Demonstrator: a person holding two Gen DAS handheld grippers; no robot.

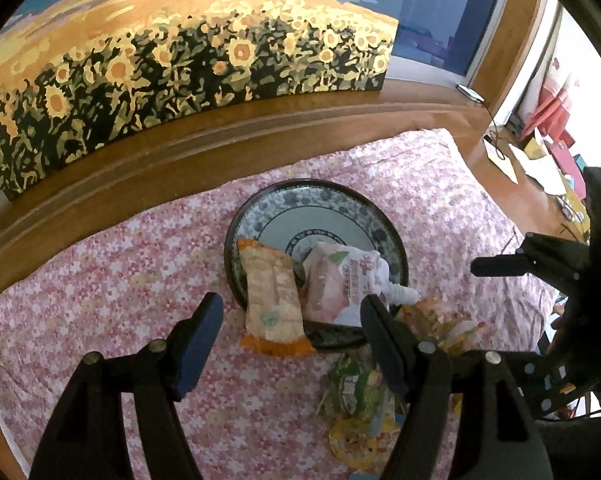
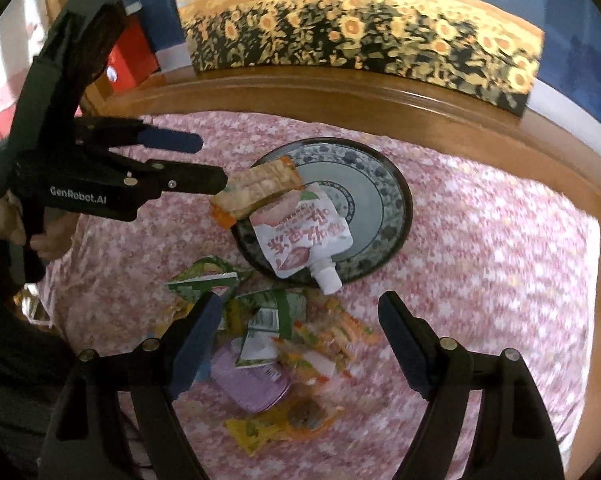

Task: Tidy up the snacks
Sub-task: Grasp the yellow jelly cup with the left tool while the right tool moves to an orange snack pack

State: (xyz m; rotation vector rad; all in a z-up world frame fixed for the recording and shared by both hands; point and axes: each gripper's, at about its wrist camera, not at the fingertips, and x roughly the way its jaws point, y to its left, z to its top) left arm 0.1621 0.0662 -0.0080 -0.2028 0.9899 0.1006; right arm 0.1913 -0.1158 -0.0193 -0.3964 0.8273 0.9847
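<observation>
Across the plate's (image 1: 384, 216) near rim lies the orange cracker packet (image 1: 272, 296), long axis running outward over the floral cloth (image 1: 120, 280), just ahead of the left gripper (image 1: 290, 312), whose jaws stand apart, empty. Right gripper (image 2: 300, 320) likewise gapes, holding nothing.

Glazed ceramic on the blue-and-white plate (image 1: 260, 208), smooth and glossy, set on a matt cotton-like cloth (image 1: 100, 280) printed with small pink flowers. Crinkled glossy plastic film on the orange-edged cracker packet (image 1: 272, 296) and on the loose wrappers (image 2: 300, 336) beside it; smooth white plastic on the spouted pouch (image 2: 300, 236) and its cap; shiny plastic again on the purple tub (image 2: 252, 384). Varnished wood with a soft sheen on the ledge (image 1: 180, 136), flat matt paint on the sunflower canvas (image 1: 180, 64), and matt black plastic with 2 small metal pins per arm on the left gripper (image 1: 292, 320) and right gripper (image 2: 300, 320).
</observation>
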